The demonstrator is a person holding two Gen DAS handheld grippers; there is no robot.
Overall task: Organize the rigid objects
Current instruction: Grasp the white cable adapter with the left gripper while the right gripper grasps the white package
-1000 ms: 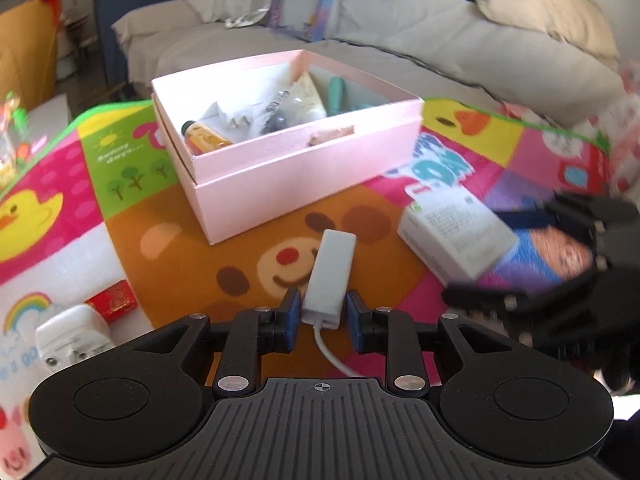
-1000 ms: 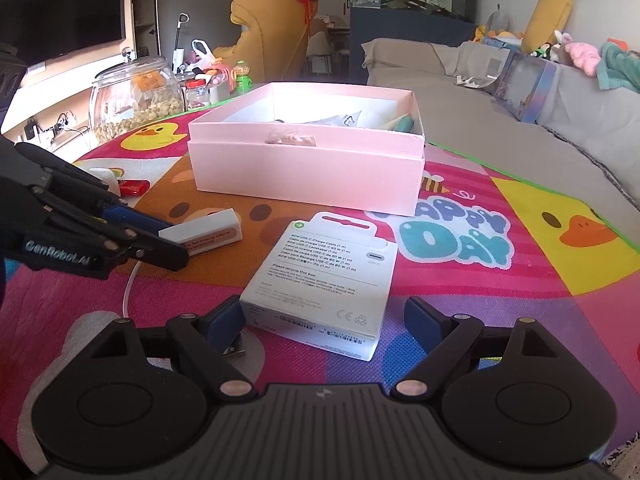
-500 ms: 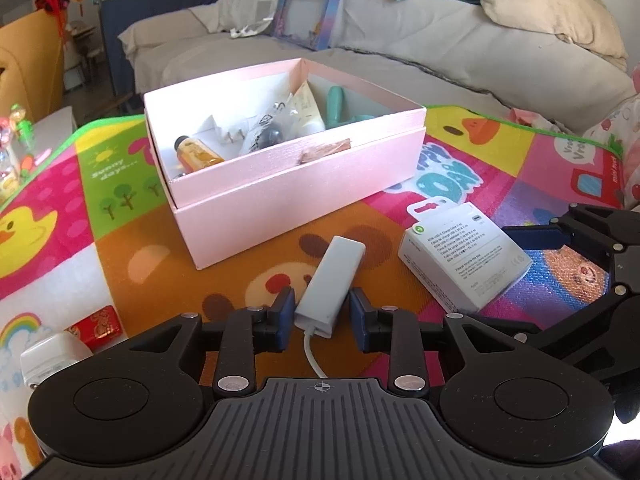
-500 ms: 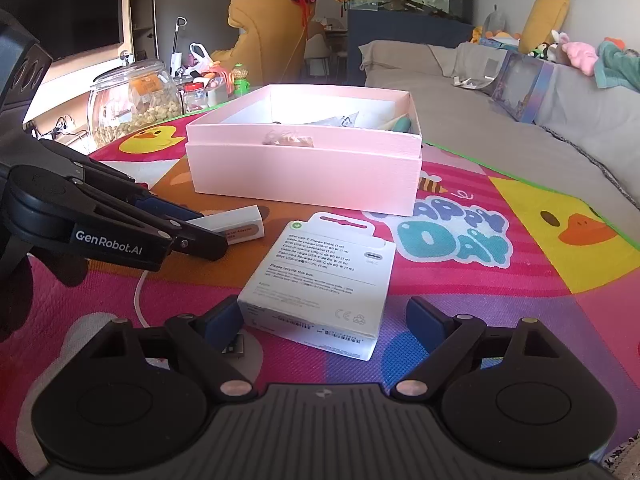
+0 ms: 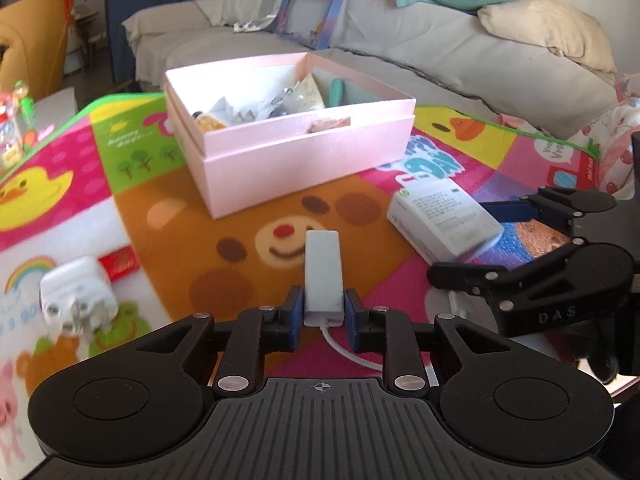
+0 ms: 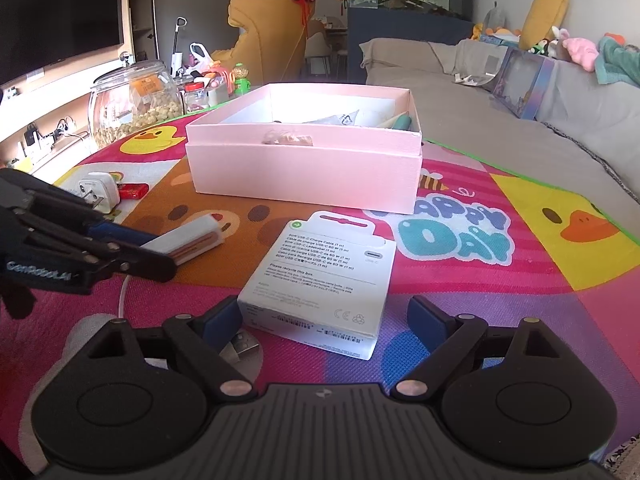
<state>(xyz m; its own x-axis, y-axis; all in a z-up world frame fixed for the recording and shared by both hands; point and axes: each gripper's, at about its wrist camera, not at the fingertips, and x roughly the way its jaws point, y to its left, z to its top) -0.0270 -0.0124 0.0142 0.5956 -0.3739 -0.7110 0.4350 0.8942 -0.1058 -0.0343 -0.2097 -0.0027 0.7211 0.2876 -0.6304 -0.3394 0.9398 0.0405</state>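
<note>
Now the left gripper (image 5: 323,312) has just been closing and its fingers (image 5: 294,312) clamp the near end of the white adapter (image 5: 322,276), whose far end pokes forward toward the pink box (image 5: 304,164) on the play mat (image 5: 168,216). Its thin white cable (image 5: 348,354) trails down behind the fingers, with the metal plug (image 6: 242,346) lying on the mat just beside the right gripper. The right gripper (image 6: 324,320) stands with fingers spread wide around the white cable carton (image 6: 320,280), not pressing it, so the carton rests on the mat, near the box. The main risk is probably that dangling cable: on the way to the box it could snag on the right gripper or the carton and tug the adapter askew, since the grip sits on only one short end. A white wall plug (image 5: 76,300) and a red packet (image 5: 118,266) lie well off to the left
</note>
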